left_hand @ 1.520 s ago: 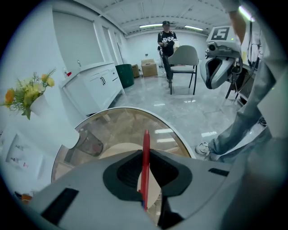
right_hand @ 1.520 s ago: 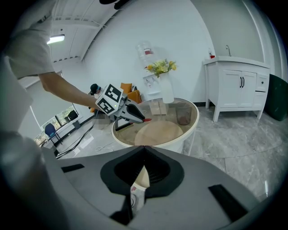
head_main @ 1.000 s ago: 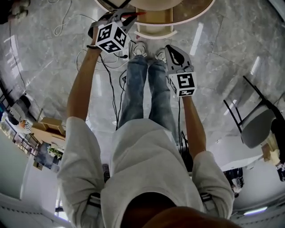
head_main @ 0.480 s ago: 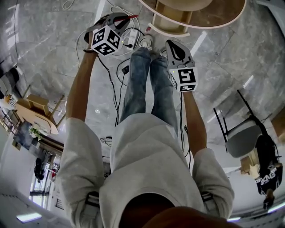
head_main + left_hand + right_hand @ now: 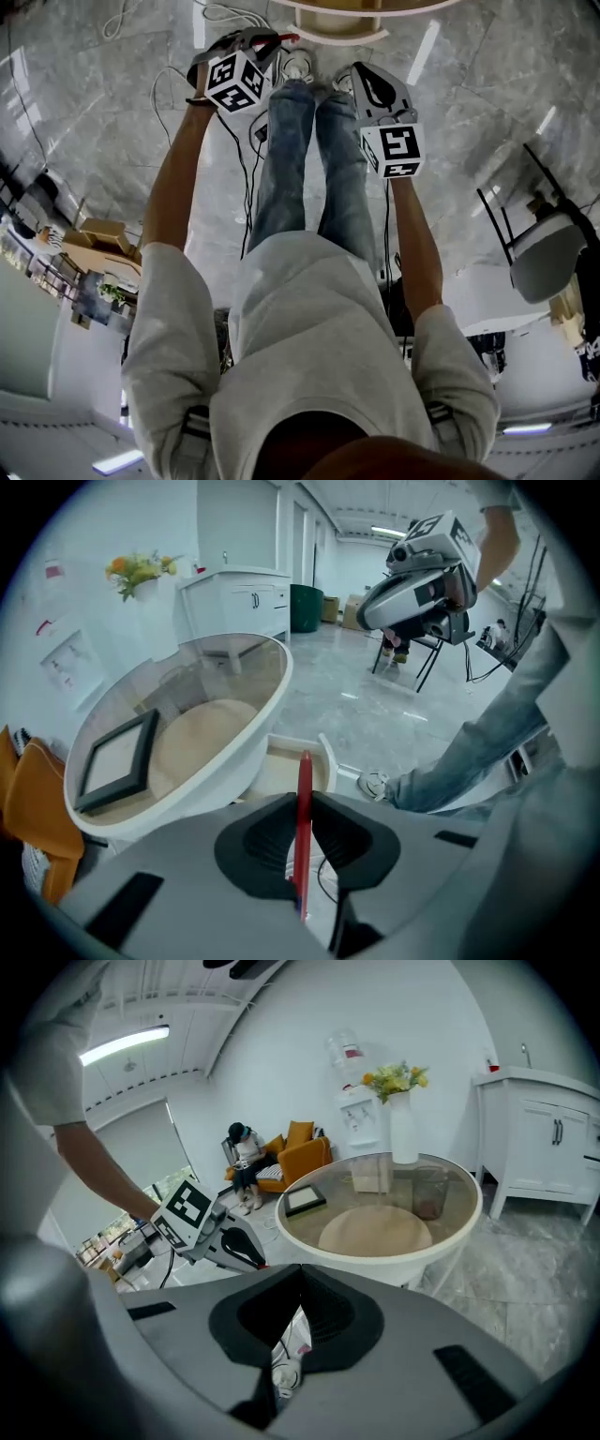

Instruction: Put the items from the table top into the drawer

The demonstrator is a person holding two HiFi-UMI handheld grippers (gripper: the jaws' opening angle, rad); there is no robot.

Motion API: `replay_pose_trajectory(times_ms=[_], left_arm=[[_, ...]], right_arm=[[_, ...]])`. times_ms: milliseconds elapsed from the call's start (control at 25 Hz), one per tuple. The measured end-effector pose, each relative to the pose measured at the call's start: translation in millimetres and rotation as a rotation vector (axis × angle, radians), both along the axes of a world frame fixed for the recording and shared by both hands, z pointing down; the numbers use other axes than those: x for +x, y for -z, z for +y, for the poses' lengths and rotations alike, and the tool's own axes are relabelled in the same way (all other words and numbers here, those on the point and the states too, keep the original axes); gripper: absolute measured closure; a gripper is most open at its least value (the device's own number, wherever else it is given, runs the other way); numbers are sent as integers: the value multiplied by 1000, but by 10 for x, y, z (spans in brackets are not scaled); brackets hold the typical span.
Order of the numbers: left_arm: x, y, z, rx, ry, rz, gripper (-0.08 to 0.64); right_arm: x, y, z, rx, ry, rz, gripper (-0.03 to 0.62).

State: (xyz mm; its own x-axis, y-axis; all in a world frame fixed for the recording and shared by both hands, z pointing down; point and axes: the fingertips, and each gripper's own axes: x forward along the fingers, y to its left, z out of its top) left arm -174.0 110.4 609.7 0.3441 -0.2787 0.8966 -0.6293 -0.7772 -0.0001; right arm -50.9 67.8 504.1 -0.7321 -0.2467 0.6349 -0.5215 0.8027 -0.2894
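Note:
My left gripper (image 5: 302,799) is shut on a red pen (image 5: 304,829), which stands upright between the pads with its tip sticking out past them. In the head view the left gripper (image 5: 266,40) holds the pen (image 5: 288,38) just left of the open drawer (image 5: 339,28) under the round white table (image 5: 239,733). The drawer (image 5: 327,757) shows a pale wooden bottom. A dark picture frame (image 5: 116,760) lies on the glass top. My right gripper (image 5: 302,1275) is shut with nothing in it and hangs over the person's right leg (image 5: 360,73).
A vase of flowers (image 5: 403,1127) and a glass jar (image 5: 428,1192) stand on the table. Cables and a power strip (image 5: 251,120) lie on the marble floor by the shoes. A chair (image 5: 548,258) stands at the right. A person sits on an orange sofa (image 5: 298,1155).
My left gripper has come lower with the red pen, close beside the open drawer. The right gripper has sunk slightly. The head view has shifted, and less of the table shows.

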Motion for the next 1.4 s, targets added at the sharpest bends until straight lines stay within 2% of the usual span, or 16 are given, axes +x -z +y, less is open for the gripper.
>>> replay_pose_trajectory(times_ms=[240, 480, 600, 920, 1400], left_arm=[[706, -433, -171, -54, -143, 37, 502], [1367, -886, -346, -88, -194, 47, 502], [1568, -1180, -390, -123, -185, 53, 502], [1695, -1892, -498, -159, -121, 29, 502], [1750, -2930, -725, -174, -112, -19, 500]], right_arm=[[725, -212, -73, -23, -226, 33, 568], [1452, -482, 22, -64, -396, 56, 568], [1698, -620, 135, -88, -454, 65, 568], [2077, -1005, 300, -130, -496, 82, 568], [2025, -1453, 442, -171, -457, 82, 568]])
